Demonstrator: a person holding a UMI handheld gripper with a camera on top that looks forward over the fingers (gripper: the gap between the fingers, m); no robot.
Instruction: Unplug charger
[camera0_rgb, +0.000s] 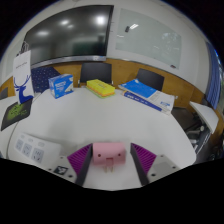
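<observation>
A small pink charger lies on the white table, with two short prongs showing on its near side. It stands between the fingers of my gripper. The purple pads, left and right, flank it with a narrow gap at each side, so the gripper is open around it. No socket or cable is in view.
Beyond the fingers on the table are a yellow box, a blue box and a blue-and-white box. Printed sheets lie left of the fingers. Black chairs stand behind the table. A chair stands at the right.
</observation>
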